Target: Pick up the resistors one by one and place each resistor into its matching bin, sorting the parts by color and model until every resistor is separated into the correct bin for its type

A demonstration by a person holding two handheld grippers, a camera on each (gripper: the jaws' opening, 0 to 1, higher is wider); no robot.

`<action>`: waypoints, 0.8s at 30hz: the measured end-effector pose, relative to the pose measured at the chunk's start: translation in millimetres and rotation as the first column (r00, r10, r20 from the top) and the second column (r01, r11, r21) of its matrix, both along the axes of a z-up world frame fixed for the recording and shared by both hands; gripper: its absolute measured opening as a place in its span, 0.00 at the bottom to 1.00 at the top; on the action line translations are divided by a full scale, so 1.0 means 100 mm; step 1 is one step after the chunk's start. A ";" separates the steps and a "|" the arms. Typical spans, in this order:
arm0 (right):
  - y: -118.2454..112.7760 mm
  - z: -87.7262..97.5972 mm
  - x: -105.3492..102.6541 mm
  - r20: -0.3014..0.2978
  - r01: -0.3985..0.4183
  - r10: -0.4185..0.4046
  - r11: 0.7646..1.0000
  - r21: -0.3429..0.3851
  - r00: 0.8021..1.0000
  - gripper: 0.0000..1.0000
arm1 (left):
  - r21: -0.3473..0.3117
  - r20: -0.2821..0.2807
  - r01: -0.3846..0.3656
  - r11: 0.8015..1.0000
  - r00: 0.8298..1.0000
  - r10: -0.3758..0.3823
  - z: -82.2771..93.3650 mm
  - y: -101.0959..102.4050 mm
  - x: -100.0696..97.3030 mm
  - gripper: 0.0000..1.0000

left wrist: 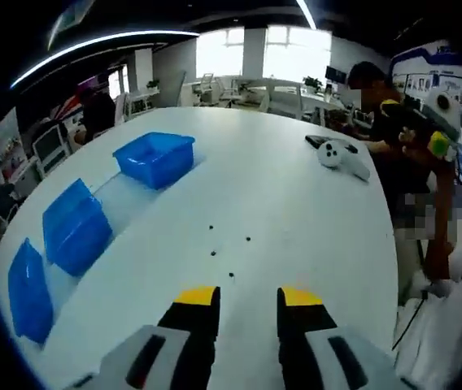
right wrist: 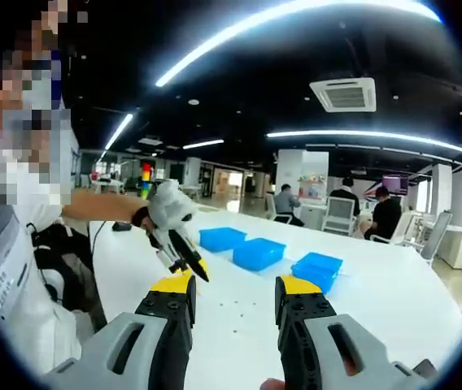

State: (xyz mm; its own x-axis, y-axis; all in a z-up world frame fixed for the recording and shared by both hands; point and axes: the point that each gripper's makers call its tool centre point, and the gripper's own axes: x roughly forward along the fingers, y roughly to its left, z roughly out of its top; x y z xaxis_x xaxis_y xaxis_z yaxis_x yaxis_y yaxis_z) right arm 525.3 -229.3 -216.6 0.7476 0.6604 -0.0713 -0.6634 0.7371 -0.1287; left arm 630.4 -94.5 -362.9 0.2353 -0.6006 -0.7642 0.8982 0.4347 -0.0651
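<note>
Several tiny dark resistors lie scattered on the white table, just ahead of my left gripper. It is open, with nothing between its yellow-tipped jaws. Three blue bins stand in a row along the table's left side: far, middle and near. My right gripper is open and empty, held above the table. From there I see the left gripper in a white-gloved hand, angled down at the table, the resistors as faint specks, and the bins beyond.
A white controller and a dark flat object lie at the table's far right. A person in a dark shirt stands by that edge. Office chairs and desks surround the table. A person in white is close on the left.
</note>
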 end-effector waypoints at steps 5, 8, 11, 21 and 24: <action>0.03 0.00 -0.02 0.002 -0.008 0.008 1.000 -0.001 1.000 0.41 | 0.063 -0.063 0.005 0.998 0.998 -0.001 -0.23 -0.10 0.13 0.29; 0.02 0.03 -0.02 0.006 -0.009 0.009 1.000 0.002 1.000 0.41 | 0.081 -0.076 0.010 0.997 0.997 -0.004 -0.27 -0.14 0.18 0.29; 0.02 0.02 -0.02 0.005 -0.009 0.009 1.000 0.002 1.000 0.41 | 0.107 -0.086 0.024 0.994 0.996 -0.015 -0.32 -0.16 0.19 0.29; 0.04 -0.01 0.01 -0.003 -0.016 0.016 1.000 -0.001 1.000 0.41 | 0.186 -0.064 0.048 0.981 0.997 -0.037 -0.34 -0.17 0.28 0.18; 0.06 -0.02 0.00 -0.004 -0.018 0.018 1.000 -0.004 1.000 0.41 | 0.156 -0.156 0.058 0.986 0.987 -0.033 -0.36 -0.24 0.19 0.05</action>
